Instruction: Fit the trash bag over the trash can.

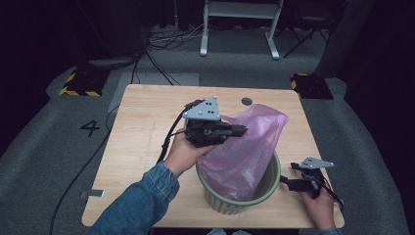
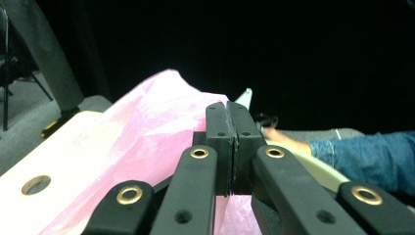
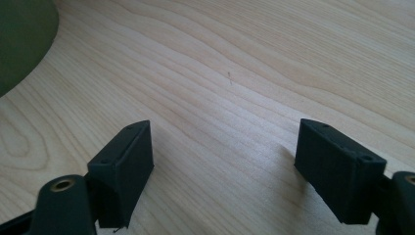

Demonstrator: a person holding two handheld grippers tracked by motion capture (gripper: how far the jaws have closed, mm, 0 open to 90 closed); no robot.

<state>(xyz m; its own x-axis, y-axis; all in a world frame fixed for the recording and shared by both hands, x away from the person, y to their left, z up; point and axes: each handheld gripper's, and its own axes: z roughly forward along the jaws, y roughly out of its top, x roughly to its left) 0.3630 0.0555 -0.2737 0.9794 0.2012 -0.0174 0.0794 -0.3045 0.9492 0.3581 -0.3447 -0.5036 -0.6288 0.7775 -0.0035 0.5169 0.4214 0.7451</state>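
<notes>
Left gripper (image 1: 238,130) raised over table (image 1: 142,127), jaws pressed together, pinching edge of pink plastic bag (image 1: 244,147) (film caught between pads (image 2: 219,127) in left gripper view). Bag stands in ribbed green bin (image 1: 235,198) near front table edge, upper part sticking out above rim. Right gripper (image 1: 285,180) low just beside bin's right side, 2 jaws spread wide, nothing between them.

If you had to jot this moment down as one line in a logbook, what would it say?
left gripper: shut on pink bag | bag: partly in green bin | right gripper: open, over wooden table, beside bin
</notes>
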